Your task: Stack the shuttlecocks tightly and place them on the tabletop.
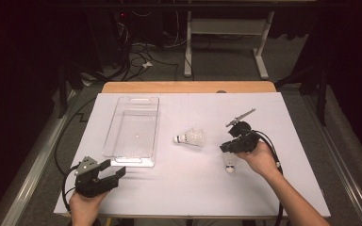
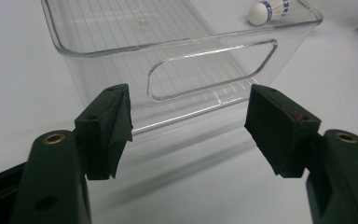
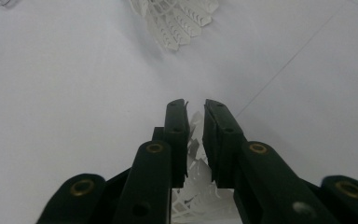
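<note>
- A white-topped table [image 1: 179,188] with a bare wooden strip along its far edge stands in a dark room; cables and a white table frame lie on the floor beyond it.
- A clear rectangular plastic bin [image 1: 133,132] sits on the left half of the top, and everything else is placed from it.
- Right of the bin, apart from it, a white feathered shuttlecock with a white cork tip [image 1: 190,138] lies on its side, bare white surface all round it.
- Further right of the bin, the right gripper [image 1: 228,149] hangs over a second white shuttlecock [image 1: 229,163], cork pointing toward the person; its jaws are clamped on the feather skirt [image 3: 196,140].
- Just in front of the bin's near end wall, the left gripper [image 1: 115,172] hovers with jaws spread wide and nothing between them, facing the handle cut-out [image 2: 212,70].
- In the right gripper view the held shuttlecock's cork is cut off below the jaws.
</note>
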Demonstrator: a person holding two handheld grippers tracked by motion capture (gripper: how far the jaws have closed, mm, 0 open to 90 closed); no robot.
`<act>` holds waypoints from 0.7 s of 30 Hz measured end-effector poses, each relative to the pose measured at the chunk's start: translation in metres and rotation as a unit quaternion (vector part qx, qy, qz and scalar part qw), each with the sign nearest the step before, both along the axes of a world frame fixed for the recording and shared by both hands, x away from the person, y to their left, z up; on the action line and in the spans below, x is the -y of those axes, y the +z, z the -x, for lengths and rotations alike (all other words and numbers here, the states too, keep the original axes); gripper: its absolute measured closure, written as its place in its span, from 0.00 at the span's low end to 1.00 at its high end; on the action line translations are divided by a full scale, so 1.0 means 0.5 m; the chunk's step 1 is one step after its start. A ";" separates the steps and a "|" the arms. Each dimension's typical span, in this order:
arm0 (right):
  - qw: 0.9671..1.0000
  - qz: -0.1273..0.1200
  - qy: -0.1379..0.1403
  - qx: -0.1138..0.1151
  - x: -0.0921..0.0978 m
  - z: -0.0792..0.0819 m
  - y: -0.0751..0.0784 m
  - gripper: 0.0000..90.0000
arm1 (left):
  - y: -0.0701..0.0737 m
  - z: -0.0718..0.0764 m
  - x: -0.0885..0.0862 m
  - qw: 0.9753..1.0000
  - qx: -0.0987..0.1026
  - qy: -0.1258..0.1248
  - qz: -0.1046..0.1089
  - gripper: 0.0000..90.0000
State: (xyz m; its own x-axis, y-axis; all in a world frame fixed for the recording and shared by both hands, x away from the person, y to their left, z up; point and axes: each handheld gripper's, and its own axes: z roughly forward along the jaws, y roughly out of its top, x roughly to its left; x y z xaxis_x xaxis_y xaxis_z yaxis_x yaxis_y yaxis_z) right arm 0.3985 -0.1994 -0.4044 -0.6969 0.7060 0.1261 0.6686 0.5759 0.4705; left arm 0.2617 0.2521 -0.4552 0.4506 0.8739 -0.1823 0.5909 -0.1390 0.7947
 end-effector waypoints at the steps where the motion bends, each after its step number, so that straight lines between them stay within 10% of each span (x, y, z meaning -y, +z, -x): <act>1: 1.000 0.000 0.003 -0.001 0.001 -0.001 0.000 0.92 | 0.000 0.000 0.000 1.000 0.000 0.000 0.000 0.36; 21: 1.000 -0.001 0.005 0.008 0.002 -0.002 0.016 1.00 | -0.001 -0.001 0.001 1.000 0.000 -0.001 -0.003 0.36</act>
